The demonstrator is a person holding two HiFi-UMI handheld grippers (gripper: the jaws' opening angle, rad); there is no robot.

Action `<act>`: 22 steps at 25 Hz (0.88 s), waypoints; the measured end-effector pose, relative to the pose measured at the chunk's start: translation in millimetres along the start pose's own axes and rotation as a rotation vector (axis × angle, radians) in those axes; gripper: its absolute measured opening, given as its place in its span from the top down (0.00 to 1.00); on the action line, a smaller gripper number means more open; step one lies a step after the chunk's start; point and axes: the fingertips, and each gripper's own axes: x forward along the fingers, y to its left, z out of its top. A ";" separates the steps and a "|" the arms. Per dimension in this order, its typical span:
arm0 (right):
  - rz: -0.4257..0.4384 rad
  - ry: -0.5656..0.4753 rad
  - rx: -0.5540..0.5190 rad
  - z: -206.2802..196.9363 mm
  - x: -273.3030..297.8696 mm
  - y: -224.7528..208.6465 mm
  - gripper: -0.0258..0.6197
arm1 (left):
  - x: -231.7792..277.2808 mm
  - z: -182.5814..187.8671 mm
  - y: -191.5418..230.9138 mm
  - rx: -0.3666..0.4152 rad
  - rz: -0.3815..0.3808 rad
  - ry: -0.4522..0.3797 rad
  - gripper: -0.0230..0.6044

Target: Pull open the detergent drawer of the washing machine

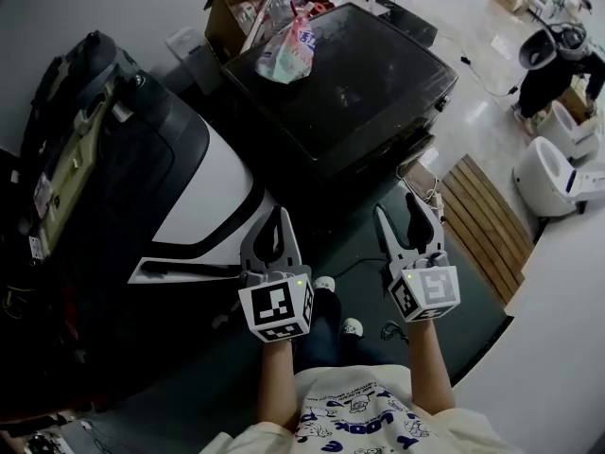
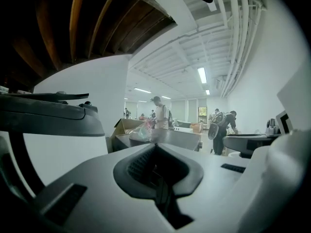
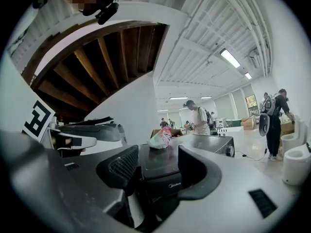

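Observation:
A black washing machine [image 1: 350, 74] stands ahead of me, with a pink and white plastic bag [image 1: 288, 50] lying on its top. In the right gripper view its near corner [image 3: 165, 176], with a brand label, sits between the jaws and the bag [image 3: 160, 140] shows behind. I cannot make out the detergent drawer in any view. My left gripper [image 1: 277, 214] hangs in the air short of the machine, its jaws together and nothing in them [image 2: 158, 171]. My right gripper [image 1: 397, 206] floats beside it, open and empty, aimed at the machine's front.
A large black and white appliance [image 1: 189, 187] fills the left side. A cardboard box [image 1: 246, 8] stands behind the washing machine. A wooden pallet [image 1: 482, 216] and white fixtures [image 1: 548, 173] lie at the right, where a person [image 1: 558, 64] bends over.

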 end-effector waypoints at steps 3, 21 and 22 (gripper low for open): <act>-0.008 0.014 0.018 -6.3 22.2 -5.5 0.55 | 25.9 1.6 2.3 0.009 -0.029 0.008 0.94; -0.041 0.046 0.289 -78.0 97.0 -40.7 0.53 | 133.2 -35.1 -9.9 0.083 -0.200 0.096 0.94; -0.039 0.047 0.309 -83.0 98.9 -41.5 0.53 | 136.5 -38.5 -10.5 0.085 -0.208 0.102 0.94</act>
